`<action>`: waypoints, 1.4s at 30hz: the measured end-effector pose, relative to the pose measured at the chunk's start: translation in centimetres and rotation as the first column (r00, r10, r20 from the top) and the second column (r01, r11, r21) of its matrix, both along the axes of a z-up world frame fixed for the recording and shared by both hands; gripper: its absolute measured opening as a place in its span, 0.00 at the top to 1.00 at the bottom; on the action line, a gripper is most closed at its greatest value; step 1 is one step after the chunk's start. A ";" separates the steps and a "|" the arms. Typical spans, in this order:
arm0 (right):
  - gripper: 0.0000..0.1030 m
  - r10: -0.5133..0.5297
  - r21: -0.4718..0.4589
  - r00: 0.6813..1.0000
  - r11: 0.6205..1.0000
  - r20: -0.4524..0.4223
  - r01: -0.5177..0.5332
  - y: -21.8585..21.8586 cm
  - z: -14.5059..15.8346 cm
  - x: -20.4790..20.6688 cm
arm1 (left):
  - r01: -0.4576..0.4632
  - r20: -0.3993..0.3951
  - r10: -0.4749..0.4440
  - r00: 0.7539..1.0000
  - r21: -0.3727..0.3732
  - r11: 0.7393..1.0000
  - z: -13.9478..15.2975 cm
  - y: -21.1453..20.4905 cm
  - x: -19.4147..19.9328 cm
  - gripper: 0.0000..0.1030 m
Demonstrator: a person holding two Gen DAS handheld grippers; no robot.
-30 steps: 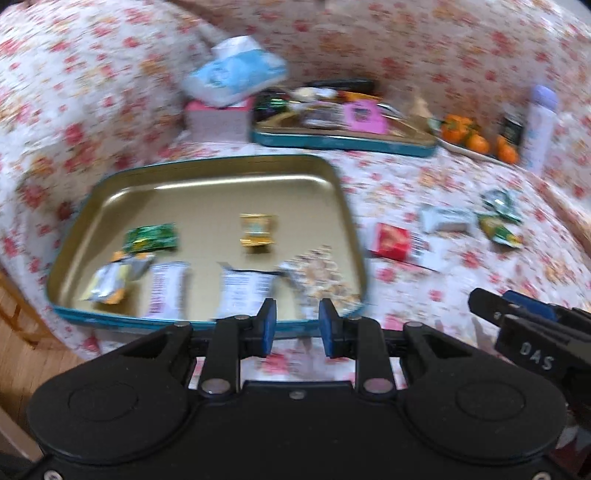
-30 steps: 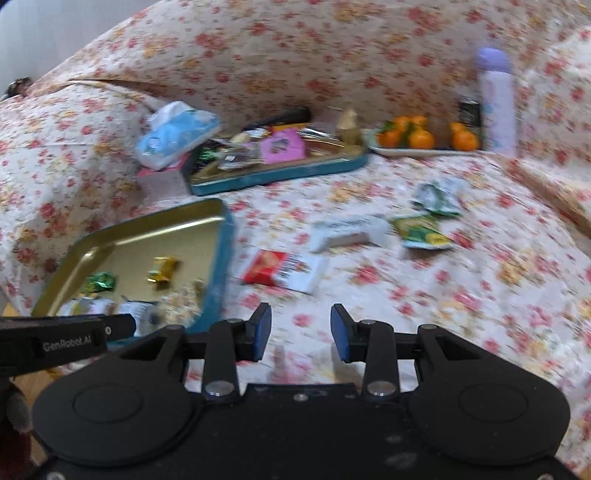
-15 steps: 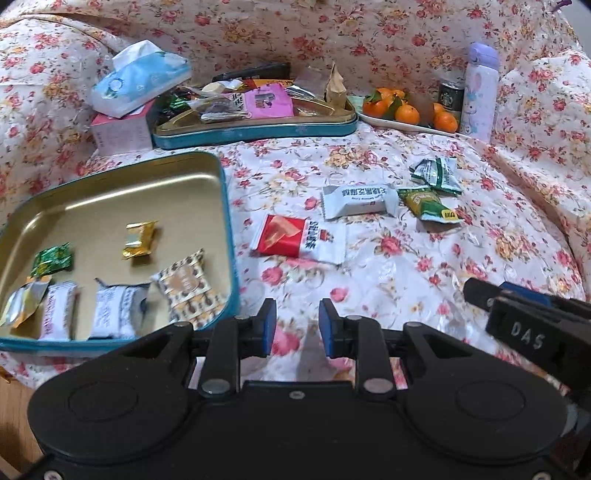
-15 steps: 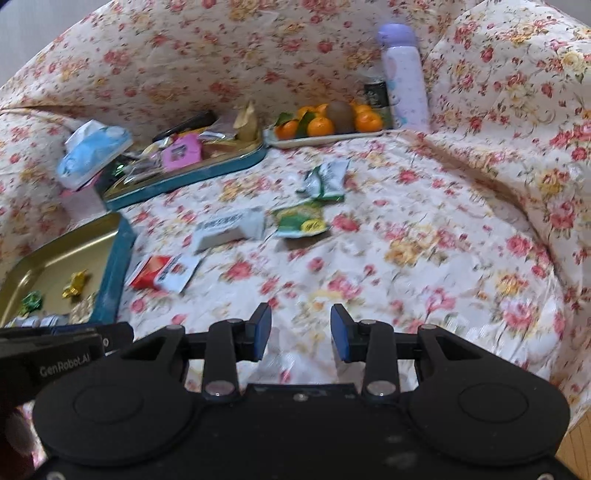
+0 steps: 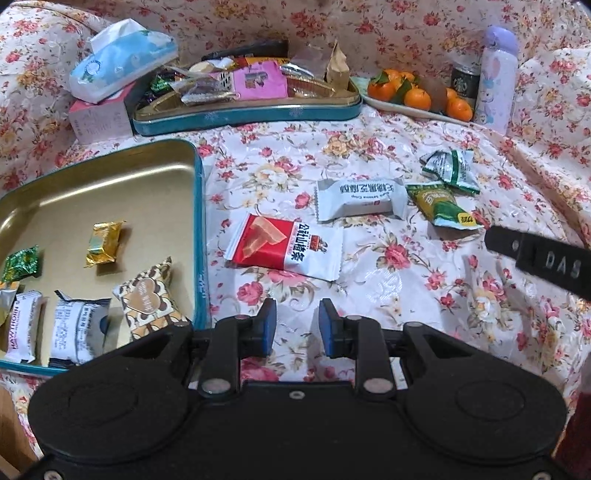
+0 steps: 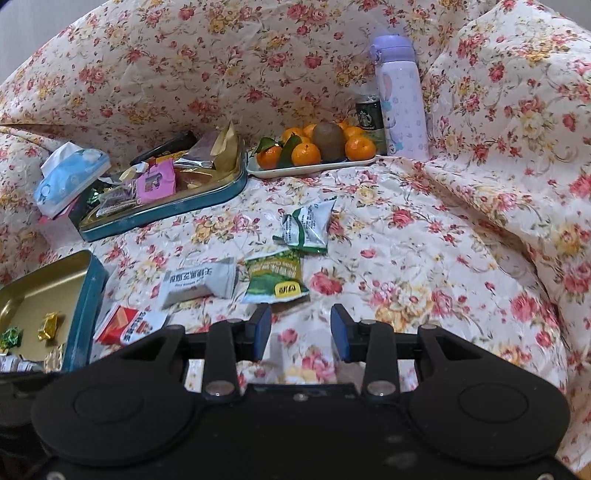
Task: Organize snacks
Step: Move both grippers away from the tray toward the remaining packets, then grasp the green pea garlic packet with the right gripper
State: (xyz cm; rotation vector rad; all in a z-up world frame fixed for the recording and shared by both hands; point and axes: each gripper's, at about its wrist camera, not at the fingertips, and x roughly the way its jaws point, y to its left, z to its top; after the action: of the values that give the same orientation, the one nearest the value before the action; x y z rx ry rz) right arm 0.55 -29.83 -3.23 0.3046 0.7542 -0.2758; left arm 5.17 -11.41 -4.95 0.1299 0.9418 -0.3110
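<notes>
While both jaws stand spread and empty, the left gripper (image 5: pixel 293 325) faces the red snack packet (image 5: pixel 284 247) at twelve o'clock, the right gripper (image 6: pixel 300 332) the green packet (image 6: pixel 275 282) at eleven.

Floral-print cloth (image 6: pixel 424 251) covers the whole surface, riding up over the back and bulging at the right side. Wood floor (image 5: pixel 11 439) visible bottom-left. Plain pale wall (image 6: pixel 33 26) top-left. Soft, even lighting.

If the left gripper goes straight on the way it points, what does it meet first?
Most likely the red-and-white packet, lying dead ahead of the open left gripper, with only bare floral cloth between them. Depth is hard to judge.
</notes>
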 end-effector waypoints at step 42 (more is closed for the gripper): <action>0.59 0.036 -0.117 0.999 0.993 0.026 -0.033 -0.1 -4.2 4.6 | 0.048 0.126 -0.055 0.991 0.064 0.997 -1.0 -1.1 -1.3 0.64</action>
State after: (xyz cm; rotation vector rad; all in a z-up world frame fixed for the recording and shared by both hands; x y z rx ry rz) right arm 5.17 -29.89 -7.40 0.1841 0.7124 -0.2814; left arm 3.89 -12.52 -5.91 0.2282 0.8223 -0.3179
